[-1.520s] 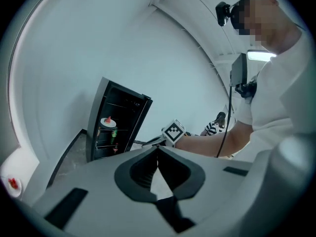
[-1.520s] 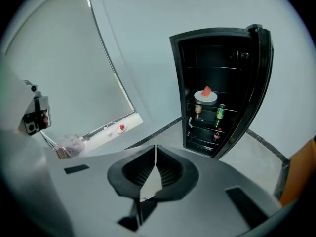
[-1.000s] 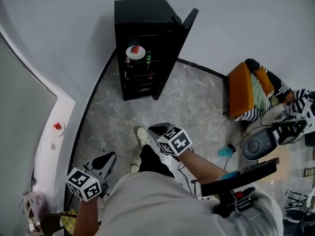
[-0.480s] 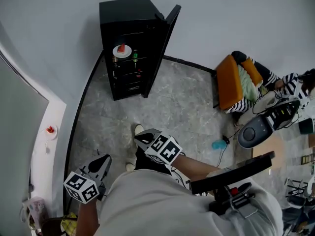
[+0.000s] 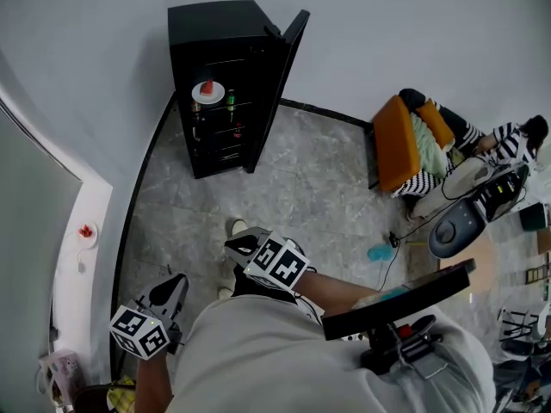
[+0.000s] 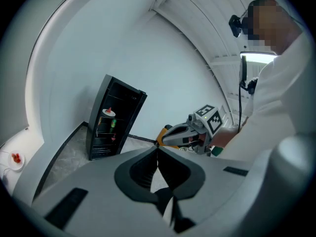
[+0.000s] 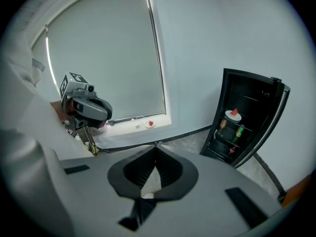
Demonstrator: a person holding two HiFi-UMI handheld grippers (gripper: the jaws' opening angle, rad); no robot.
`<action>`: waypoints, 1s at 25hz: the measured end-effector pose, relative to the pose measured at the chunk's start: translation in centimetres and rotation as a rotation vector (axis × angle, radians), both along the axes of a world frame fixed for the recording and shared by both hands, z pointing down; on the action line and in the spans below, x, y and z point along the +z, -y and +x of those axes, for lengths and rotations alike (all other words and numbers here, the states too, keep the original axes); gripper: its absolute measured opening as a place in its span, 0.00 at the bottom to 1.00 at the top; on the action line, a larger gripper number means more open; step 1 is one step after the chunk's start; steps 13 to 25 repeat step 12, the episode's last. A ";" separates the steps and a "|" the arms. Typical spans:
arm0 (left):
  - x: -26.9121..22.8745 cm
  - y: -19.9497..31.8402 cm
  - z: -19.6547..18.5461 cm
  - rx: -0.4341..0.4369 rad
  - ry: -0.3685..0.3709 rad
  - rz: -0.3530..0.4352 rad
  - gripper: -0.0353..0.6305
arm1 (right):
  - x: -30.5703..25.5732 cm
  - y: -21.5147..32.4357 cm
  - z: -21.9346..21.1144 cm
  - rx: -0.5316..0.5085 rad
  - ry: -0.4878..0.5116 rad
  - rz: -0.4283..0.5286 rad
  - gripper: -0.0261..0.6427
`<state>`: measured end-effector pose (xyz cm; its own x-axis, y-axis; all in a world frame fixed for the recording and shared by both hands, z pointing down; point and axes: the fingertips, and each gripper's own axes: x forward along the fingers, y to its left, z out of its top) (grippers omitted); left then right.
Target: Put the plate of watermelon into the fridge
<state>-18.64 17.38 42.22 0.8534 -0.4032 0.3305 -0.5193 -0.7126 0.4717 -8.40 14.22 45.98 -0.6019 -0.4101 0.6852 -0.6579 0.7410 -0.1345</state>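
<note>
In the head view, the fridge (image 5: 215, 24) is seen against the wall with its door (image 5: 277, 84) swung open. The plate of watermelon (image 5: 207, 90) is set on the top shelf inside, beside bottles (image 5: 231, 101). The left claw (image 5: 170, 284) and the right claw (image 5: 237, 244) are held low by the person's body, well apart from the fridge. A small plate (image 5: 86, 231) with something red is seen on the window ledge.

In the left gripper view, the left claw's jaws are pressed together, with nothing between them.

In the right gripper view, the right claw's jaws are likewise pressed together and empty. The plate of watermelon is seen on the fridge's top shelf.
</note>
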 end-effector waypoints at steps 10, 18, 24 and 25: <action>0.0 1.0 0.4 -0.016 0.000 -0.003 0.07 | 0.0 1.5 0.6 -0.010 -0.006 0.007 0.06; -0.1 1.5 1.0 -0.011 0.002 0.000 0.07 | 0.2 2.0 1.2 -0.008 -0.010 0.005 0.06; -0.1 1.5 1.0 -0.011 0.002 0.000 0.07 | 0.2 2.0 1.2 -0.008 -0.010 0.005 0.06; -0.1 1.5 1.0 -0.011 0.002 0.000 0.07 | 0.2 2.0 1.2 -0.008 -0.010 0.005 0.06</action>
